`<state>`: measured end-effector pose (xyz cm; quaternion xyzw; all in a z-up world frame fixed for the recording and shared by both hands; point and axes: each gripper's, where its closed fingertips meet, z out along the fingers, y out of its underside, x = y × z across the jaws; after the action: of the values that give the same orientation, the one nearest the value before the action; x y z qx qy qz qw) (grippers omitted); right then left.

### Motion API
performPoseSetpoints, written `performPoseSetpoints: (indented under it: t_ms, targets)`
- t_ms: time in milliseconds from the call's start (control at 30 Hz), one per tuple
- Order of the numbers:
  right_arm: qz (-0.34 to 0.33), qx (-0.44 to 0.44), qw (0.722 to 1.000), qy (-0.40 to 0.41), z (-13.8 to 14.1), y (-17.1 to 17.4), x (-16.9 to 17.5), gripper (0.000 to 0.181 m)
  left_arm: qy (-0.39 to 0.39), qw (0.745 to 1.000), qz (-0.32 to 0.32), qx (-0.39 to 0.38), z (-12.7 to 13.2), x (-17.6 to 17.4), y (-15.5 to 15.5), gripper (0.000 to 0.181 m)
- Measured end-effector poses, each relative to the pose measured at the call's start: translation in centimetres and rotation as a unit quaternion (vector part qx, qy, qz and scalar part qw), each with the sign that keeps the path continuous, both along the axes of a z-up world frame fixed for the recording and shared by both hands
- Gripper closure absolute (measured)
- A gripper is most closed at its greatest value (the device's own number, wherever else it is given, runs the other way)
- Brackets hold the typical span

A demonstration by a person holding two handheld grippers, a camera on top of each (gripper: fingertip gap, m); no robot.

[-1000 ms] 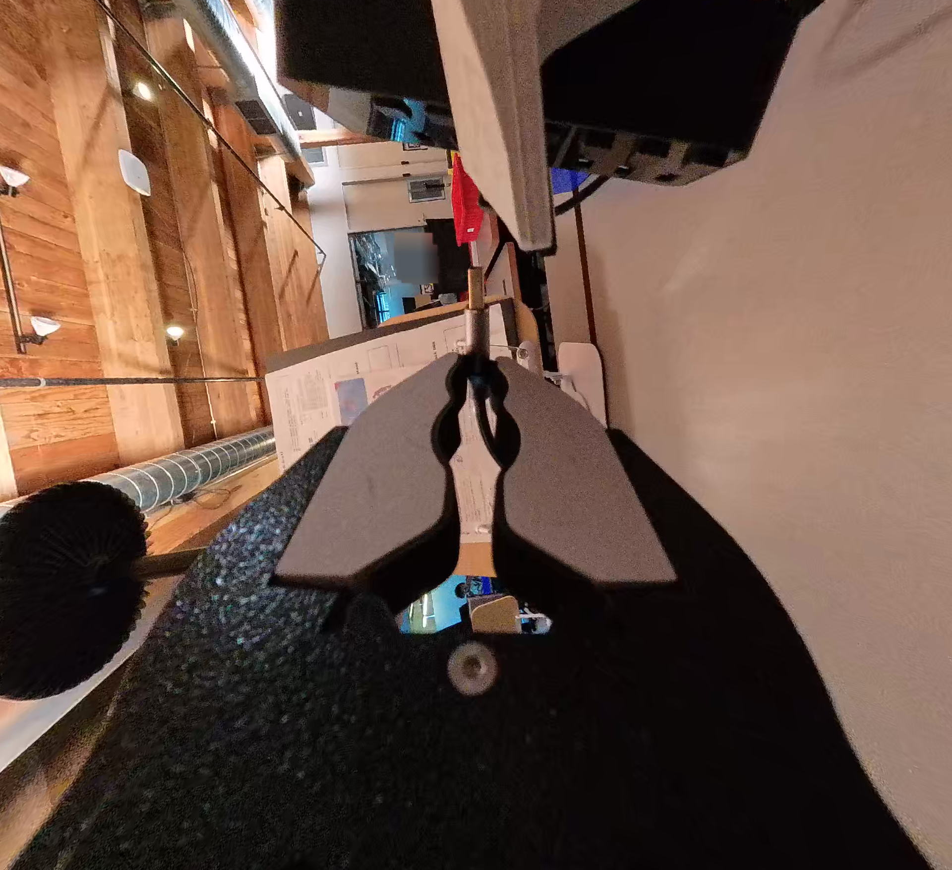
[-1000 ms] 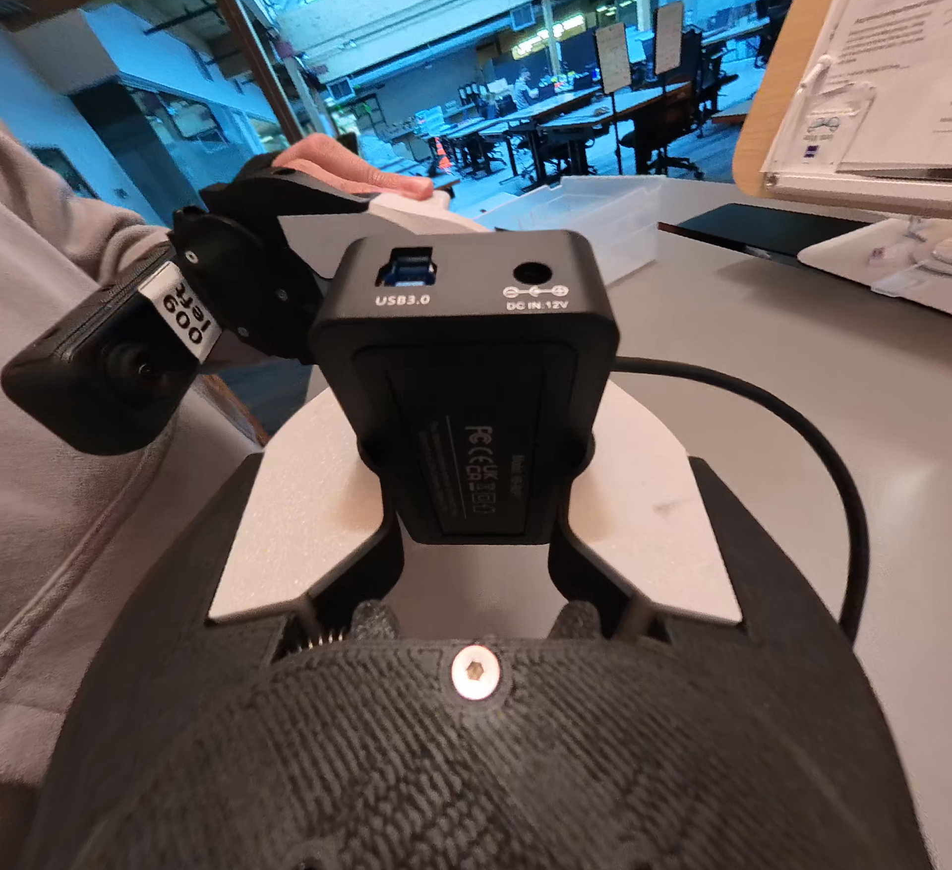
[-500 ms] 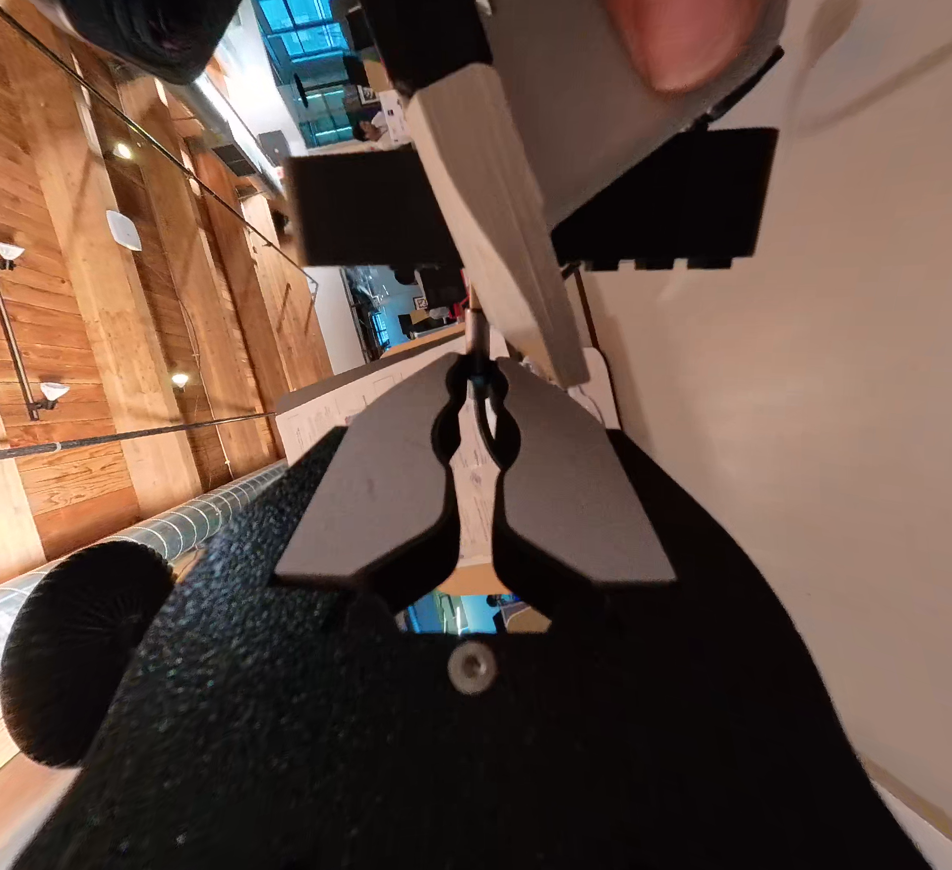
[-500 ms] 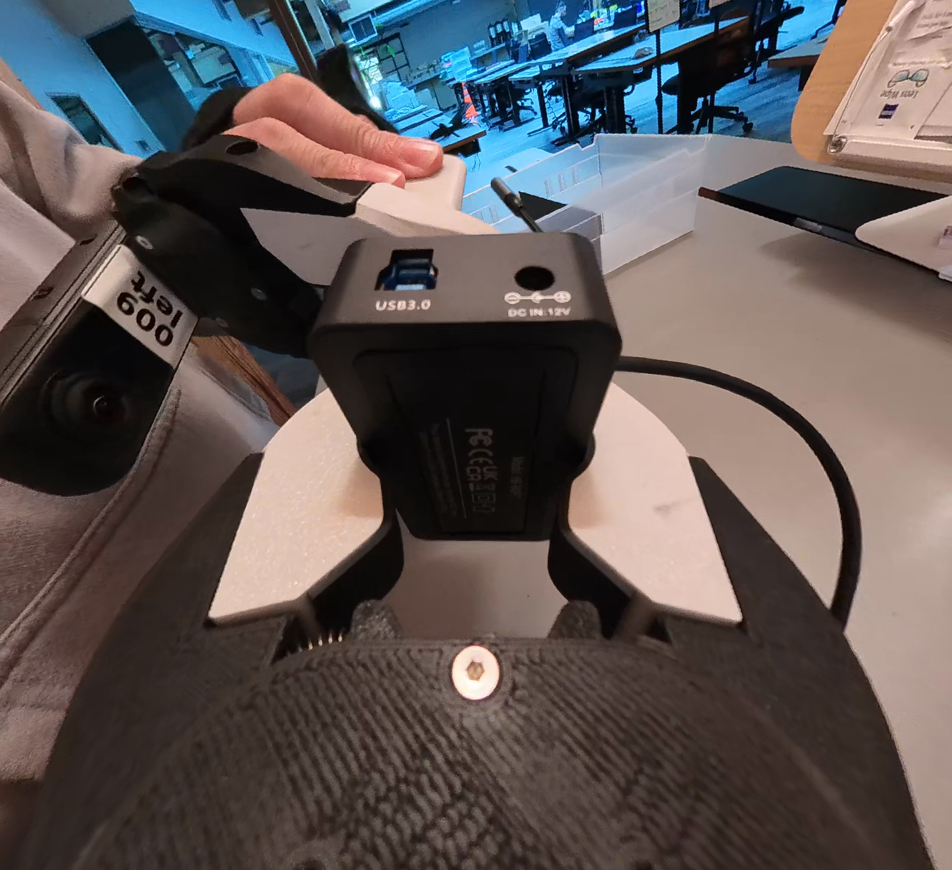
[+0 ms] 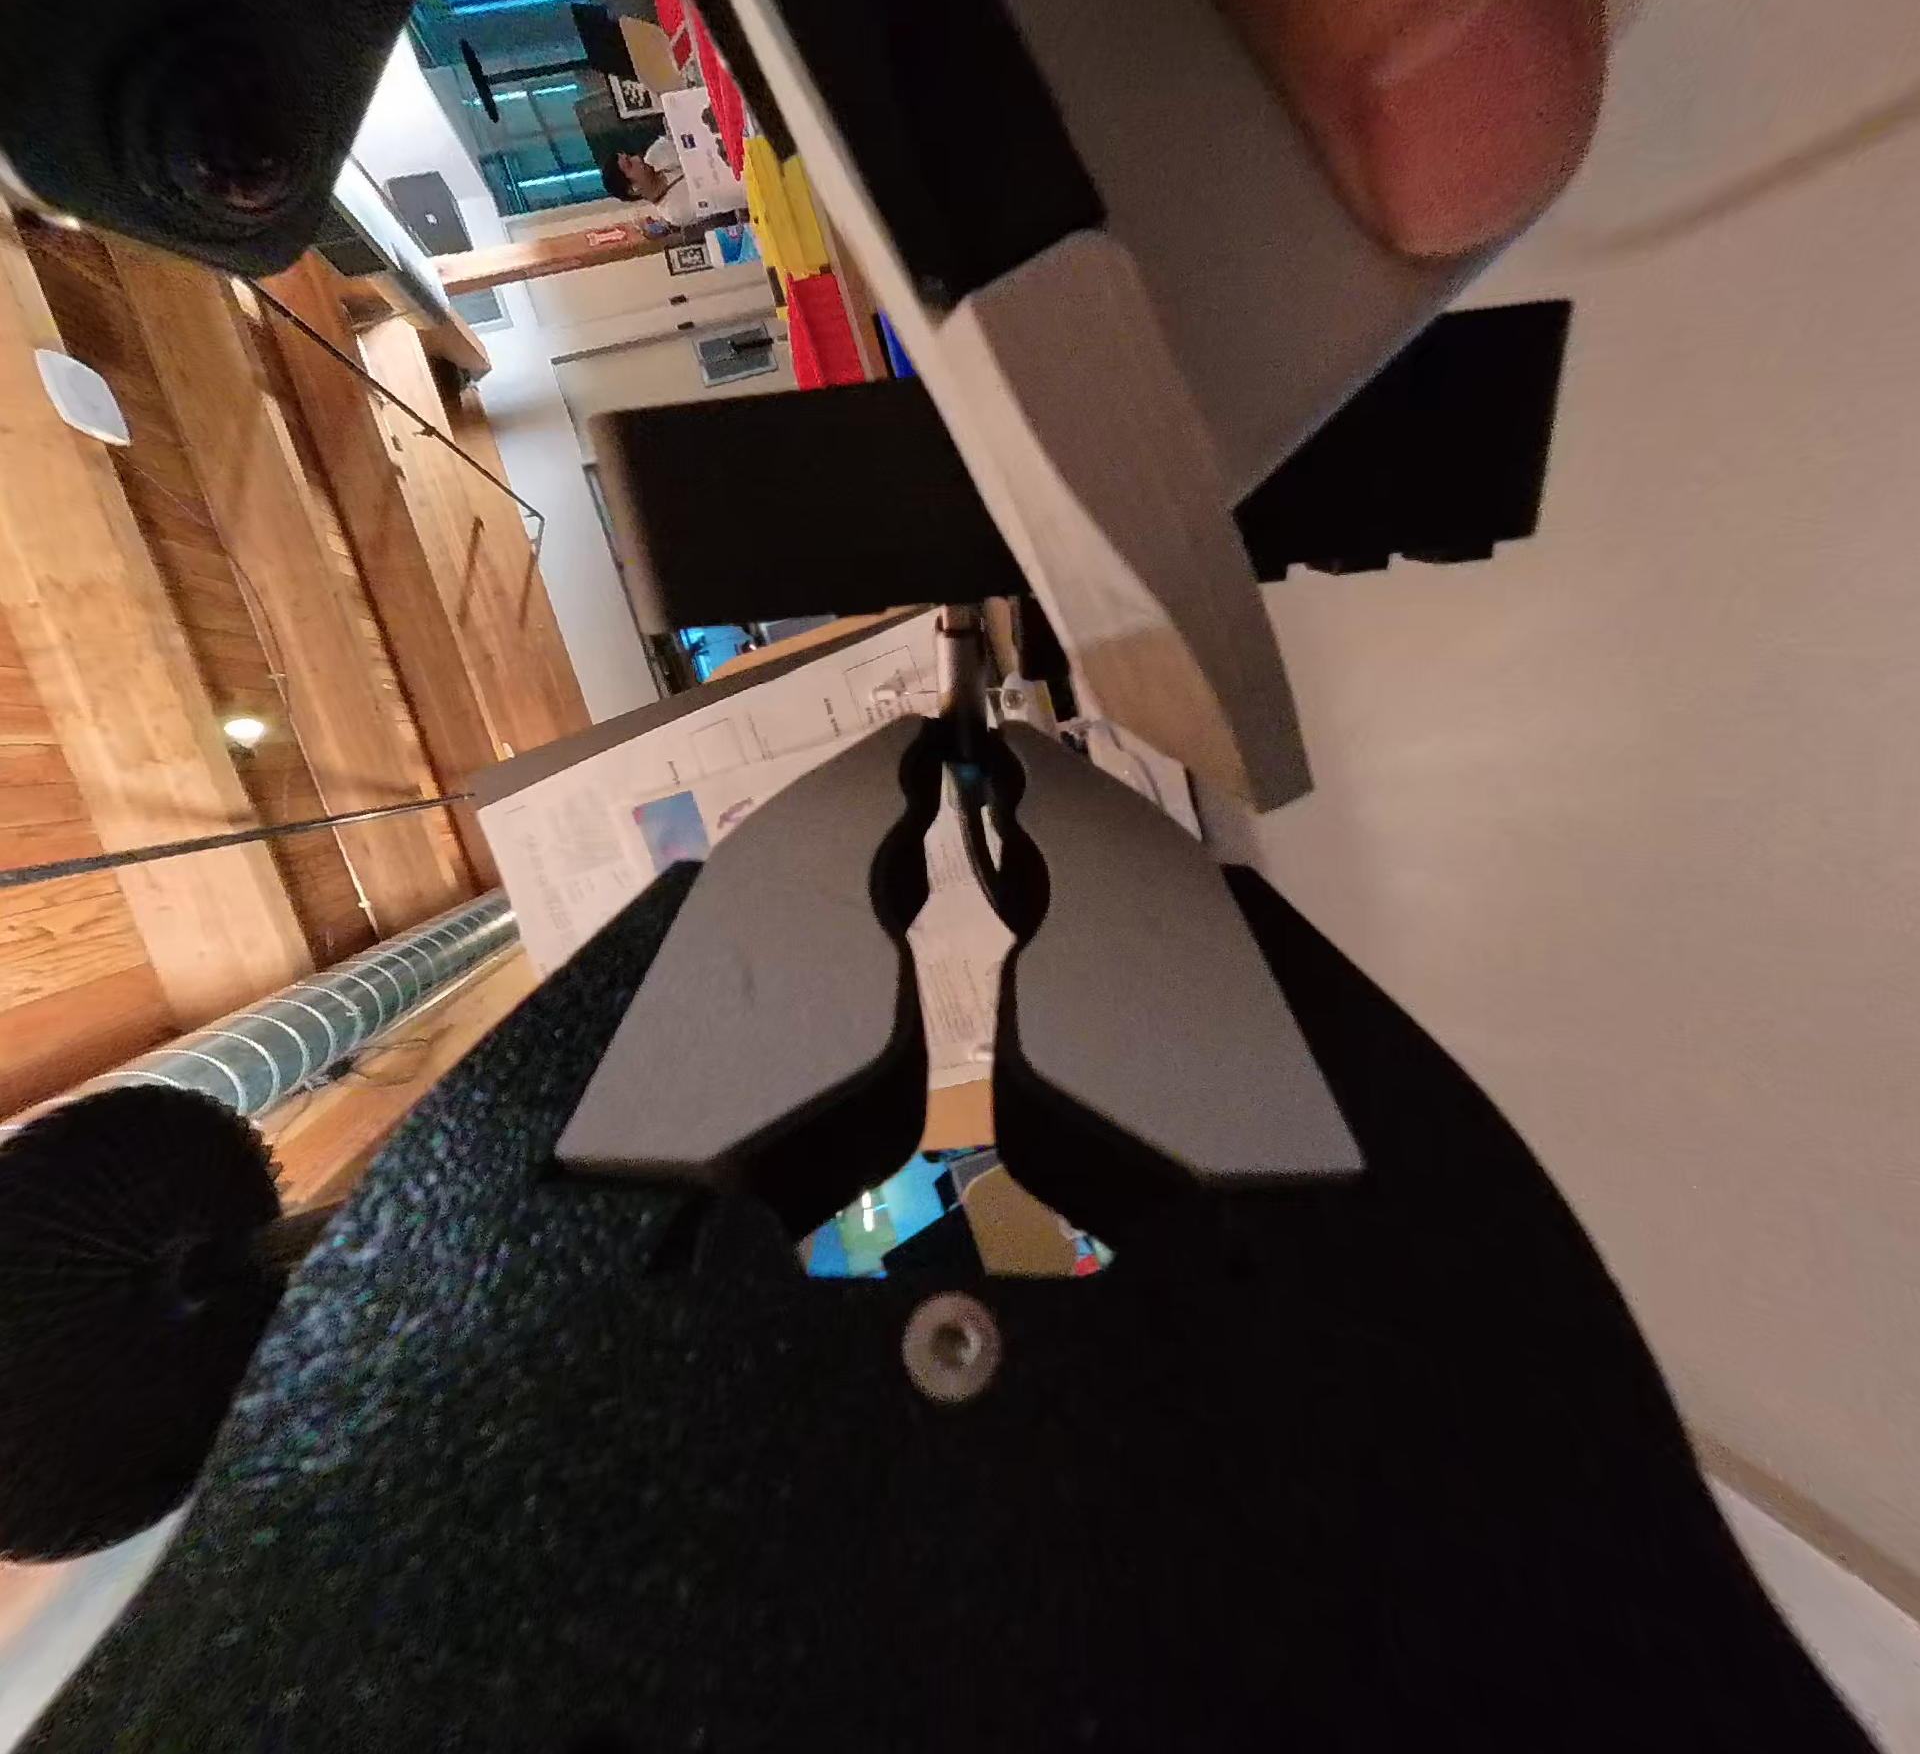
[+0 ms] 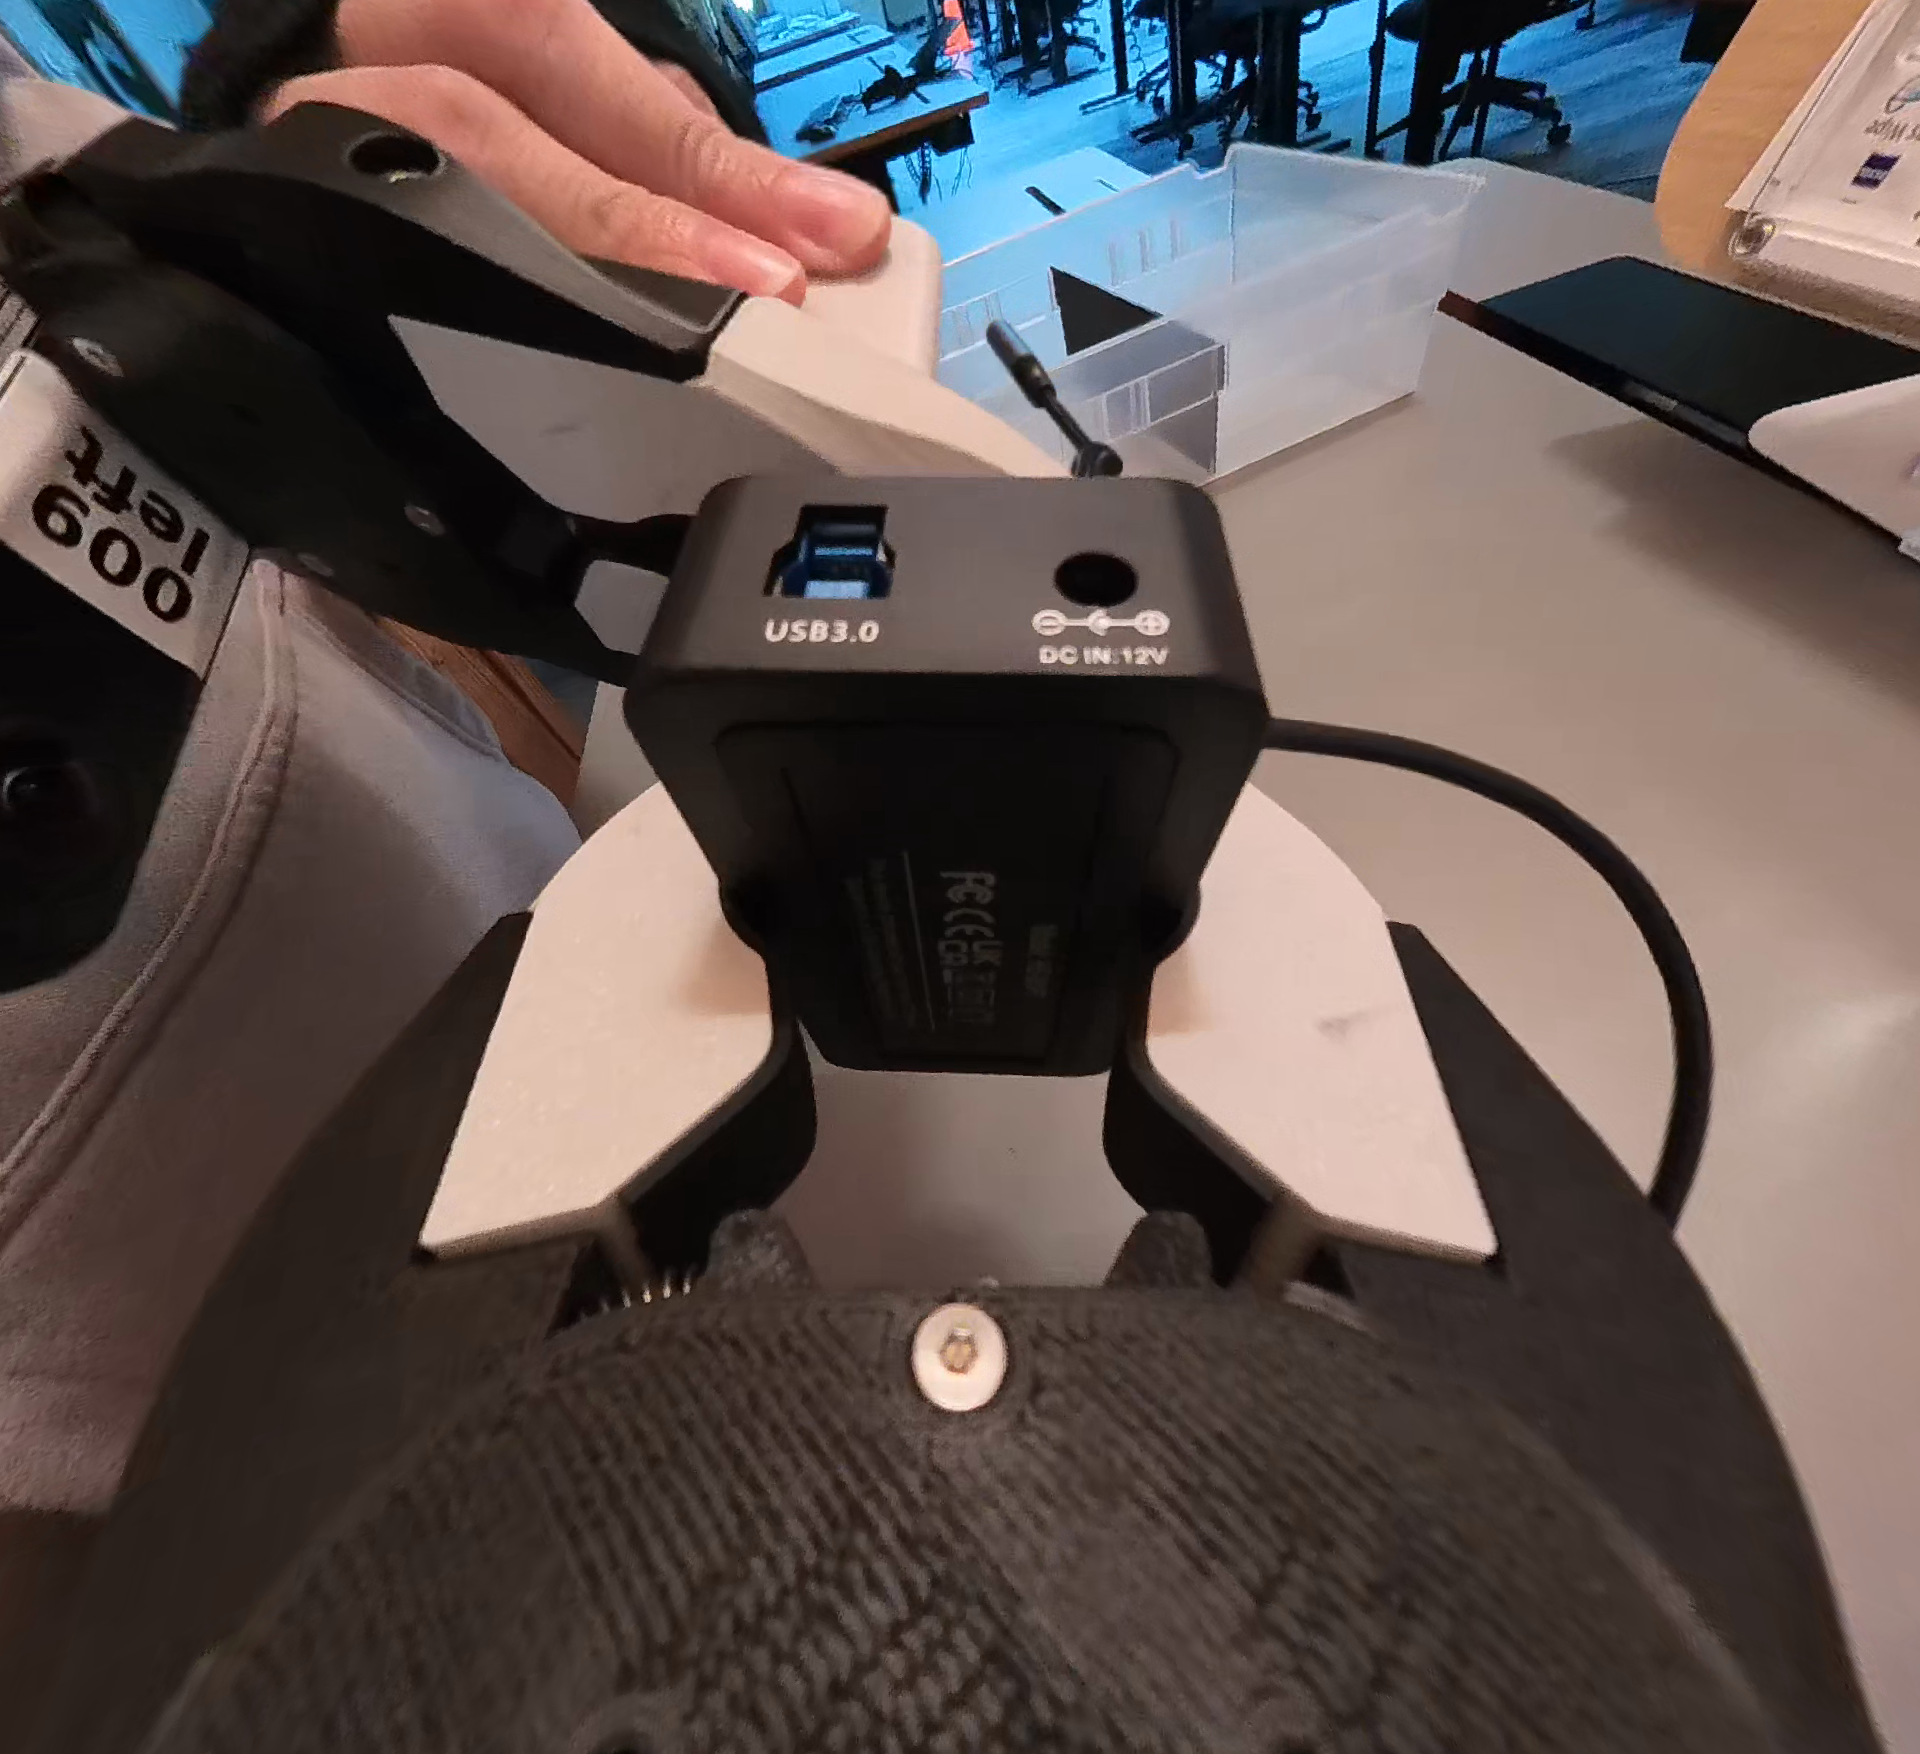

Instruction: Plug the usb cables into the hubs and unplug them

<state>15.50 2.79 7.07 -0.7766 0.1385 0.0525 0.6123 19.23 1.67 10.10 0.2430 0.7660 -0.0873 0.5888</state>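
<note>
My right gripper [image 6: 956,935] is shut on a black USB hub [image 6: 956,769] and holds it upright above the table. The hub's end face with a blue USB port and a round power socket faces the camera. My left gripper [image 5: 961,748] is shut on a thin black cable with a metal barrel plug [image 5: 956,655]. In the left wrist view the plug points at the hub [image 5: 810,499], just short of it; a white finger [image 5: 1122,499] of the right gripper crosses the hub. In the right wrist view the left gripper [image 6: 582,374] sits behind the hub's top left, and the plug [image 6: 1023,364] sticks up past its top edge.
A black cable [image 6: 1621,873] loops on the grey table [image 6: 1558,665] right of the hub. A clear plastic bin [image 6: 1247,302] stands behind it, a flat black device [image 6: 1683,343] to the right. A person's hand [image 6: 623,146] rests on the left gripper.
My left gripper has come closer to the hub with the plug. The hub and the right gripper's finger loom larger in the left wrist view. The right gripper keeps its hold.
</note>
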Motion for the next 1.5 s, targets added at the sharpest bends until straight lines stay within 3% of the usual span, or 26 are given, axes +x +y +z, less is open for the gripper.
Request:
performPoseSetpoints:
  t_ms: [33,200,267,333,400,533,600,667,800,867,967,1133,1267,1367,1433,1500]
  targets:
    - [0.004,-0.004,1.000,-0.002,0.1,0.0,0.0,0.110,0.009,1.000,0.003,-0.013,0.0,0.0,0.0,0.174]
    - [0.010,-0.037,0.998,-0.040,0.1,0.1,0.5,0.110,0.085,0.994,-0.019,-0.062,-0.4,0.1,0.3,0.172]
    - [0.011,-0.023,0.999,-0.047,0.7,0.2,0.4,0.110,0.149,0.981,-0.018,-0.119,-0.1,-0.1,0.7,0.168]
    - [0.014,-0.016,0.998,-0.056,0.9,0.0,0.3,0.110,0.220,0.959,-0.006,-0.177,0.6,-0.2,1.4,0.154]
    - [0.021,0.009,0.998,-0.056,1.5,-0.2,0.1,0.110,0.327,0.914,-0.001,-0.239,1.0,-0.7,2.1,0.149]
    - [0.048,0.046,0.996,-0.060,2.4,-0.1,-0.9,0.110,0.563,0.743,-0.039,-0.361,1.9,-2.8,2.0,0.155]
    - [0.057,0.036,0.995,-0.069,2.4,0.2,-1.2,0.110,0.608,0.696,-0.053,-0.379,2.0,-3.2,2.1,0.157]
    - [0.074,0.017,0.994,-0.073,2.1,0.6,-1.7,0.110,0.612,0.692,-0.052,-0.379,1.6,-3.1,2.2,0.181]
    - [0.082,-0.016,0.993,-0.079,1.5,0.9,-1.8,0.110,0.625,0.689,-0.042,-0.366,0.6,-3.6,2.4,0.181]
    - [0.085,-0.015,0.993,-0.077,1.6,0.8,-1.8,0.110,0.634,0.676,-0.051,-0.372,0.7,-3.8,2.5,0.173]
    - [0.088,-0.014,0.993,-0.077,1.8,0.8,-1.8,0.110,0.631,0.680,-0.044,-0.370,0.2,-3.8,2.7,0.163]
    - [0.098,-0.010,0.992,-0.076,2.1,1.1,-1.9,0.110,0.618,0.690,-0.062,-0.372,0.5,-3.9,2.4,0.175]
    - [0.102,-0.010,0.992,-0.073,2.0,1.0,-1.9,0.110,0.631,0.665,-0.072,-0.394,1.1,-4.0,2.5,0.174]
    - [0.102,-0.016,0.992,-0.074,1.8,1.1,-1.9,0.110,0.632,0.666,-0.067,-0.391,0.8,-4.1,2.5,0.175]
    - [0.098,-0.008,0.992,-0.073,2.0,1.2,-1.8,0.110,0.636,0.664,-0.060,-0.389,0.5,-4.2,2.5,0.165]
    - [0.096,-0.005,0.993,-0.073,2.1,1.3,-1.8,0.110,0.631,0.667,-0.059,-0.391,0.4,-4.2,2.5,0.173]
